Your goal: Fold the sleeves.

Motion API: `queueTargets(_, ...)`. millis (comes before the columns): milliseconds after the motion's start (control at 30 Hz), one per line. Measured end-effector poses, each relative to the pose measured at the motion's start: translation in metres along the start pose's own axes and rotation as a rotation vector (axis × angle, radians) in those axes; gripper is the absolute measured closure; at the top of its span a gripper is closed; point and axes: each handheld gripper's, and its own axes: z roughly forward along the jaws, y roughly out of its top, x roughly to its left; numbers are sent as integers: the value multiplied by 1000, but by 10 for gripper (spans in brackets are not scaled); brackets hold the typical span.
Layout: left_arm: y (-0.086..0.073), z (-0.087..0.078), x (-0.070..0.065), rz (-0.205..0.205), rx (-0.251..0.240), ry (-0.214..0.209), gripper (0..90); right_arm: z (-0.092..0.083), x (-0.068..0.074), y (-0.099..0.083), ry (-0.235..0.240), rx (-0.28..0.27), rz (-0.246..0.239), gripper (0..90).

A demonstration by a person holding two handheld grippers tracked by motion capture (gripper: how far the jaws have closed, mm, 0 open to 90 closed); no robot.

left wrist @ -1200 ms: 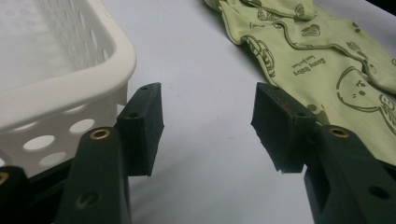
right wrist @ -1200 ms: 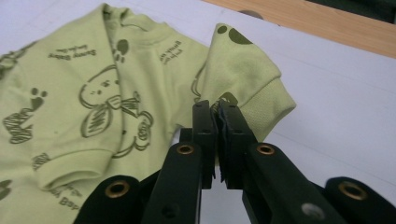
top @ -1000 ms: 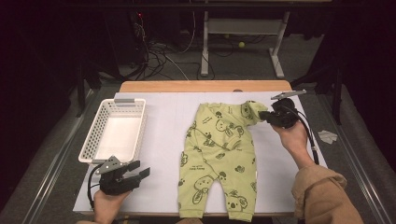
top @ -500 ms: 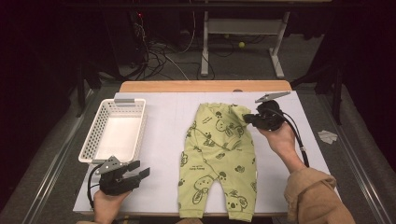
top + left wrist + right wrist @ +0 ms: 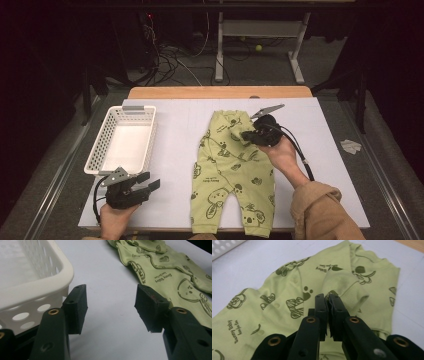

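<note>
A light green baby romper (image 5: 227, 170) printed with dark bears lies flat on the white table, legs toward me. My right gripper (image 5: 243, 136) is shut on the ribbed cuff of its right sleeve (image 5: 347, 288) and holds that sleeve folded in over the chest. The pinched fabric shows between the closed jaws of the right gripper (image 5: 328, 298). My left gripper (image 5: 148, 183) rests near the table's front left corner, open with nothing between its fingers. The left gripper (image 5: 111, 305) points at bare table between the basket and the romper (image 5: 175, 277).
A white perforated plastic basket (image 5: 102, 150) stands at the table's left, just beyond my left hand; its rim (image 5: 37, 285) is close to the left jaw. The wooden table edge (image 5: 220, 92) runs along the back. Cables and a stand leg lie on the floor beyond.
My right gripper has carried the sleeve cuff leftward from the table's right side in over the romper's chest. The left gripper has stayed put.
</note>
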Motion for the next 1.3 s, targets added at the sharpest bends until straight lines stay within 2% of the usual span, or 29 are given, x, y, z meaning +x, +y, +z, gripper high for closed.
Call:
queueTargets(33, 0, 0, 0, 0, 1, -1, 403, 2, 3, 0, 3, 7, 8, 874)
queueTargets(100, 0, 0, 0, -1, 2, -4, 403, 7, 6, 0, 15, 15, -9, 874)
queueTargets(233, 0, 0, 0, -2, -2, -3, 403, 22, 12, -4, 21, 66, -15, 868)
queueTargets(367, 0, 0, 1, -3, -3, -5, 403, 32, 12, -9, 26, 96, -16, 847)
queueTargets(433, 0, 0, 0, -1, -1, -6, 403, 31, 11, -10, 19, 89, -13, 810)
queueTargets(600, 0, 0, 0, -1, 2, -4, 403, 16, 6, -7, 10, 26, 18, 746)
queueTargets(733, 0, 0, 0, -3, 2, -1, 403, 11, 0, -7, -44, 28, 13, 811)
queueTargets(833, 0, 0, 0, -2, 2, 0, 403, 19, -7, -10, -79, 70, 25, 870)
queueTargets(900, 0, 1, 0, -2, 3, 0, 403, 26, -11, -11, -83, 91, 48, 886)
queueTargets(1033, 0, 1, 1, -5, 3, -2, 403, 39, -8, -12, -61, 103, 54, 894)
queueTargets(1300, 0, 2, -1, 5, 8, -4, 403, 58, 18, -13, 6, 150, -16, 893)
